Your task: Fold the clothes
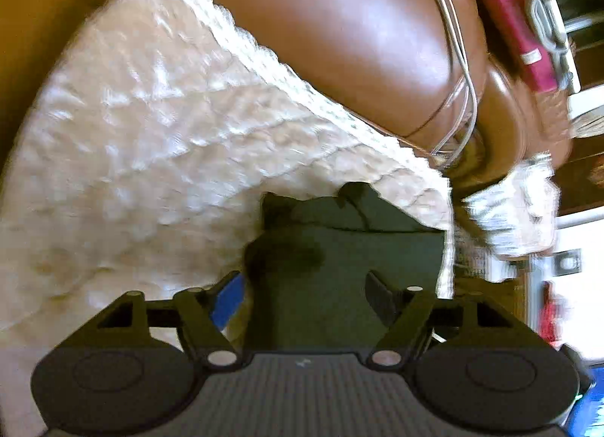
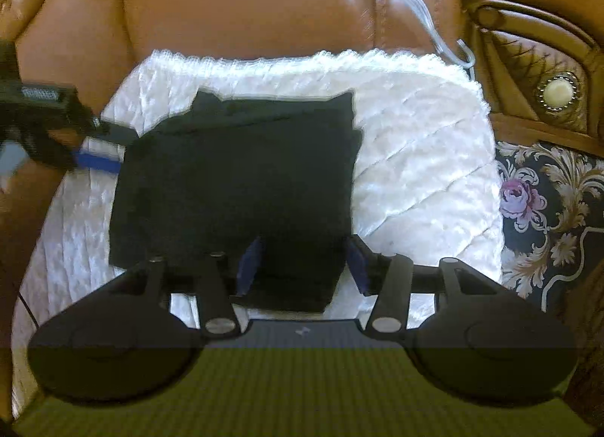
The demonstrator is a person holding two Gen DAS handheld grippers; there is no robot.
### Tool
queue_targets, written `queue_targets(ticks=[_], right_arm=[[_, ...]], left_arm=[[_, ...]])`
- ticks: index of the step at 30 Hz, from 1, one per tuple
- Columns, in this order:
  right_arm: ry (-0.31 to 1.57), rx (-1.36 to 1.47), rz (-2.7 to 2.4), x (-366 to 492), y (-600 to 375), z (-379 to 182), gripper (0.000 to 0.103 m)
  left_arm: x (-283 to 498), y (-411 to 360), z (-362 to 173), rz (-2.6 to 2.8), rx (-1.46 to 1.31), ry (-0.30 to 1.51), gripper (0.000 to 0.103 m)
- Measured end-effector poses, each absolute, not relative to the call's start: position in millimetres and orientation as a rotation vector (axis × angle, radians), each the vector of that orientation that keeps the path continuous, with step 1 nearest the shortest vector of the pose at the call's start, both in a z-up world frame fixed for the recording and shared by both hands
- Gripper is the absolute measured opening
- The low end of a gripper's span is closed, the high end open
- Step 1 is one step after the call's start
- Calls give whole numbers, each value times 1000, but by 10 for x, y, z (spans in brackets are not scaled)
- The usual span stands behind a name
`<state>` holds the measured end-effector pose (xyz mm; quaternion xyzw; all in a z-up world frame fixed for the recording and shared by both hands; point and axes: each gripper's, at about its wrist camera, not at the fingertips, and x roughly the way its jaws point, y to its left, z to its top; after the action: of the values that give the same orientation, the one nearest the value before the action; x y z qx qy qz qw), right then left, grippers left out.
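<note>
A dark garment [image 2: 238, 180], folded into a rough square, lies flat on a white fluffy seat cover [image 2: 422, 172]. My right gripper [image 2: 304, 261] is open over the garment's near edge, its blue-padded fingers spread with cloth between them but not pinched. My left gripper [image 1: 304, 291] is open at the garment's [image 1: 339, 248] left edge; in the right wrist view it [image 2: 109, 152] comes in from the left, one black and one blue finger touching the cloth's side.
The seat cover [image 1: 132, 135] lies on a brown leather sofa [image 2: 245, 10] with a carved wooden armrest [image 2: 536, 70] at right. A clear plastic hanger [image 2: 426, 10] rests on the backrest. A floral cushion [image 2: 547, 210] sits at the right.
</note>
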<state>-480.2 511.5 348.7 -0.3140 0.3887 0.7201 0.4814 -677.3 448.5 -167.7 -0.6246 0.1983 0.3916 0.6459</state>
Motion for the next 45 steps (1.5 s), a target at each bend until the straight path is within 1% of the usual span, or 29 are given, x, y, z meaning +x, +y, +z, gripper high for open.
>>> queue_targets(ticks=[1,3,4,5,6,7,11,13,16,18,19,20,22,23,25,28,29,32,34,38,39,45], right_arm=[[957,-748,1756,-4782,5127,3493,57],[975,-712,1755,-4743,5150,3505,58],[984,-695,1754,-4723,5162,3511,58],[993,-677,1754,-4703,5174,3517,58],[1002,-659,1753,-4683,5185,3523,58],[1000,-660,1756,-4699,5191,3518,58],[964,-716,1757,-4812,5165,3445,58],[949,-731,1752,-4830,5158,3427,58],[961,-732,1762,-4859,5173,3431,58],[956,-750,1768,-4905,5182,3422,58],[944,-766,1767,-4934,5182,3415,58],[931,-779,1766,-4958,5180,3413,58],[922,-806,1766,-4989,5176,3417,59],[925,-816,1763,-4991,5175,3416,60],[943,-814,1761,-4972,5174,3405,61],[957,-804,1761,-4952,5180,3390,61],[958,-798,1760,-4941,5177,3392,61],[959,-770,1755,-4895,5163,3412,61],[960,-752,1752,-4864,5153,3425,61],[962,-715,1745,-4802,5134,3451,61],[962,-696,1746,-4774,5151,3469,61],[949,-580,1768,-4637,5355,3573,61]], left_arm=[[-6745,4533,-1720,867,-1425,432,82],[-6711,4626,-1810,889,-1442,413,81],[-6699,4664,-1854,899,-1449,397,73],[-6712,4660,-1886,901,-1444,347,46],[-6695,4661,-1885,902,-1420,342,26],[-6675,4658,-1875,903,-1391,340,17],[-6498,4465,-1486,895,-1067,385,15],[-6458,4346,-1303,892,-949,401,14],[-6363,4173,-1182,963,-754,523,15],[-6383,4246,-1396,1003,-831,614,18],[-6434,4302,-1543,1037,-906,640,23],[-6509,4340,-1655,1061,-981,625,34],[-6604,4366,-1701,1075,-1060,563,49],[-6648,4379,-1720,1079,-1095,534,54],[-6691,4411,-1711,1063,-1123,506,57],[-6855,4487,-1671,1078,-1173,385,61],[-6869,4521,-1672,1096,-1174,388,62],[-6713,4588,-1695,1143,-1079,536,63],[-6600,4590,-1727,1168,-1025,625,65],[-6341,4521,-1770,1234,-906,721,76],[-6287,4512,-1769,1251,-880,739,77],[-6189,4542,-1620,1217,-832,643,76]])
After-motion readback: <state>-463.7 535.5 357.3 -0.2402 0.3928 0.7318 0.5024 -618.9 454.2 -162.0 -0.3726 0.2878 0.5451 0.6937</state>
